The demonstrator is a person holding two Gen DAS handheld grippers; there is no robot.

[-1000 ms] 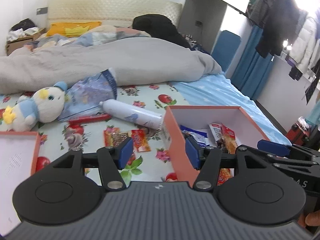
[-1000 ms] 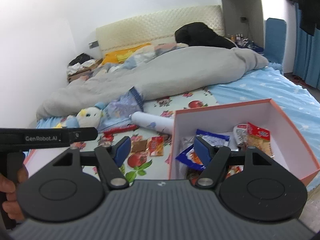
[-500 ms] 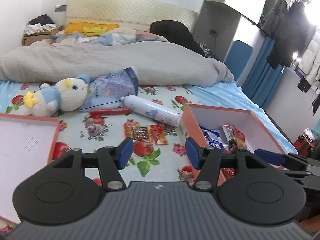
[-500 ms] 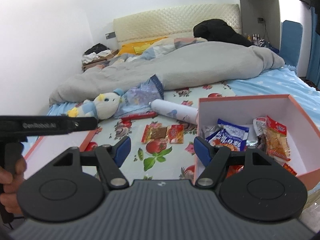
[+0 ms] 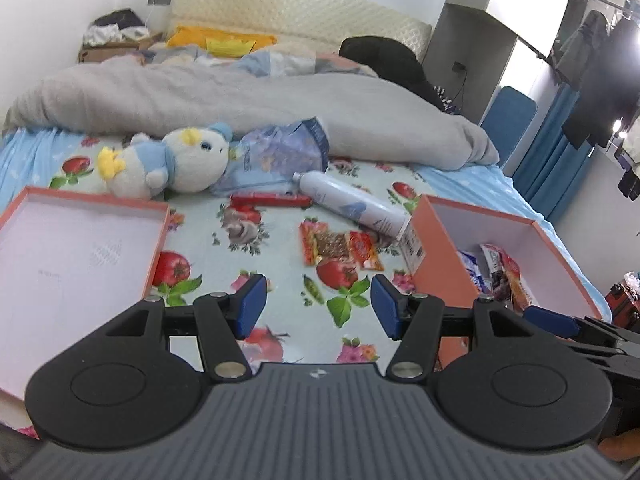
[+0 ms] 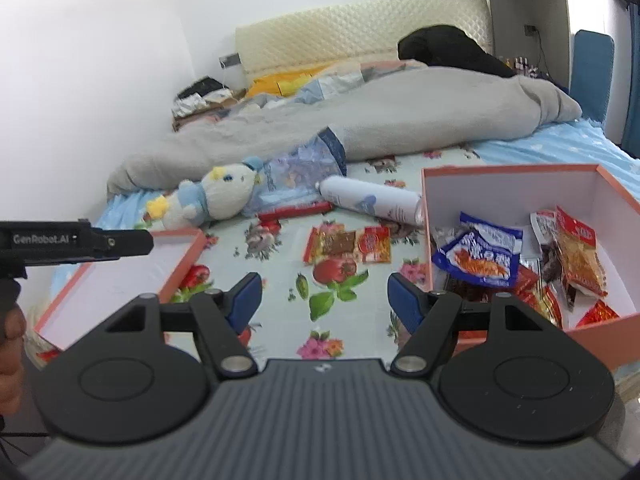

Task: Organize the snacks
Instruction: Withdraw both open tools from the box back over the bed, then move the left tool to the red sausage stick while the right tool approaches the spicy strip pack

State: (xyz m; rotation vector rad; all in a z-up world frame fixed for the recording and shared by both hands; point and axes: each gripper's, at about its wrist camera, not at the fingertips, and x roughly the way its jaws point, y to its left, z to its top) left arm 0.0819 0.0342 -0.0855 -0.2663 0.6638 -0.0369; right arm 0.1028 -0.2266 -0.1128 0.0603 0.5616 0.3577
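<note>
Looking along my left gripper (image 5: 318,306), I see its jaws parted with nothing between the blue pads; only the fruit-print bed sheet (image 5: 280,280) shows in the gap. Beyond the tips, a flat red-and-orange snack packet (image 5: 340,245) lies on the sheet. Just beyond it lies a white spray can (image 5: 352,205), its base touching the near corner of the orange box (image 5: 440,256). The box stands to the right and holds several snack packs (image 5: 500,276). An orange box lid (image 5: 80,248), inside up, lies to the left. A thin red stick snack (image 5: 271,200) lies past the packet, near a plush toy (image 5: 176,162) and a crumpled blue bag (image 5: 280,152).

Along my right gripper (image 6: 324,298), the jaws likewise stand apart and hold nothing. The snack packet (image 6: 348,243) lies ahead on the sheet, just left of the orange box (image 6: 500,172). Inside the box, a blue pack (image 6: 480,254) and orange packs (image 6: 580,256) are piled; the pieces underneath are probably more snacks, but they are too jumbled to identify. My left gripper's body (image 6: 76,240) enters at the left edge.
</note>
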